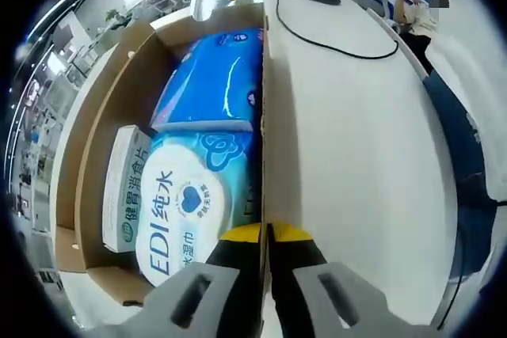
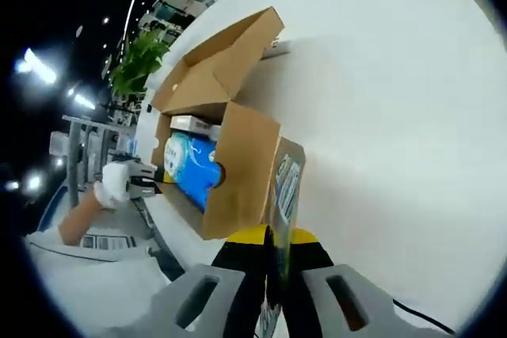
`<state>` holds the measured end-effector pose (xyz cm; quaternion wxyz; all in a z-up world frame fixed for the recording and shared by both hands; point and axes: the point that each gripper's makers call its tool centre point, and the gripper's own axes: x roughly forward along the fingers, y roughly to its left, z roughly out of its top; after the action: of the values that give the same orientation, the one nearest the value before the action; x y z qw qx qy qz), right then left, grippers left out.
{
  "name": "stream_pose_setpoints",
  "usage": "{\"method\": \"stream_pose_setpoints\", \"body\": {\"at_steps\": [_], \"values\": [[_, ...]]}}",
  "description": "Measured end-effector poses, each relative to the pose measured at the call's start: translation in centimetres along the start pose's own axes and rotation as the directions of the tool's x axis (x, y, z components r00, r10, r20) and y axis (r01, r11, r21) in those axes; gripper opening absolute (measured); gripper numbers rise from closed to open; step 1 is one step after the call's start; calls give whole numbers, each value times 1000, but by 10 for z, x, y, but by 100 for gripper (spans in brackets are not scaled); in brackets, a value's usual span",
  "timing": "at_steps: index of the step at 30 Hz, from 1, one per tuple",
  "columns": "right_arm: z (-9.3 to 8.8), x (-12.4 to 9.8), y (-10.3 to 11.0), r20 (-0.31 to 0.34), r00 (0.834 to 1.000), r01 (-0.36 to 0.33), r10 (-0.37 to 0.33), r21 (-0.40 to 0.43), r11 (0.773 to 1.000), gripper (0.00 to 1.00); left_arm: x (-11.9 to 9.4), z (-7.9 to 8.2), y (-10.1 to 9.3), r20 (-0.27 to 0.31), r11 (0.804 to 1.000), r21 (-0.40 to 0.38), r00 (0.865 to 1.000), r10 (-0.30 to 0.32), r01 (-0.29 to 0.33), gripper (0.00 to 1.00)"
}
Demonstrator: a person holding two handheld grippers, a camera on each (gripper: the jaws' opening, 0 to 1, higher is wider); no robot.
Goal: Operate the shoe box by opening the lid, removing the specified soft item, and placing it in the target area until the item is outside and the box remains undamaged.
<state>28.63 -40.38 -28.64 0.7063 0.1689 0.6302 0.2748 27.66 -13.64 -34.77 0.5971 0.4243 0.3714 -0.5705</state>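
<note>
Both claws pinched on cardboard: left claw (image 1: 266, 237) on shoe box (image 1: 87, 148) wall, right claw (image 2: 273, 239) on lid flap (image 2: 285, 176). Wet-wipes pack (image 1: 186, 211) inside, near end. Risk: opposing pulls tear cardboard.

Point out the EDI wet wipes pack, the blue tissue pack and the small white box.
EDI wet wipes pack (image 1: 186, 207): left gripper view, on its round lid.
Blue tissue pack (image 1: 214, 77): left gripper view, its top face.
Small white box (image 1: 125, 187): left gripper view, its printed side.

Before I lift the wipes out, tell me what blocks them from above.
Nothing visible does: the box is open and the wipes pack lies uncovered, beside a blue pack and a small carton.
</note>
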Motion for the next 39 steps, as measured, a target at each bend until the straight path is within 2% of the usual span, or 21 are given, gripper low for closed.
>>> {"method": "stream_pose_setpoints", "body": {"at_steps": [9, 15, 20, 27, 39], "values": [[-7, 4, -17, -59, 995, 80, -81, -29, 996, 0, 0, 1, 0, 0, 1000, 1, 1000, -1, 1, 1], [-8, 6, -20, -65, 995, 80, -80, 2, 997, 0, 0, 1, 0, 1, 1000, -2, 1000, -1, 1, 1], [-8, 8, -25, -72, 991, 113, -114, -7, 994, 0, 0, 1, 0, 1, 1000, -2, 1000, 0, 0, 1], [-10, 10, -41, -91, 974, 204, -206, -27, 979, 0, 0, 1, -1, 0, 1000, -1, 1000, 3, -3, 1], [-8, 10, -44, -69, 975, 207, -211, -65, 976, 3, 1, 0, 0, -3, 1000, -2, 1000, 5, -5, 1]]}}
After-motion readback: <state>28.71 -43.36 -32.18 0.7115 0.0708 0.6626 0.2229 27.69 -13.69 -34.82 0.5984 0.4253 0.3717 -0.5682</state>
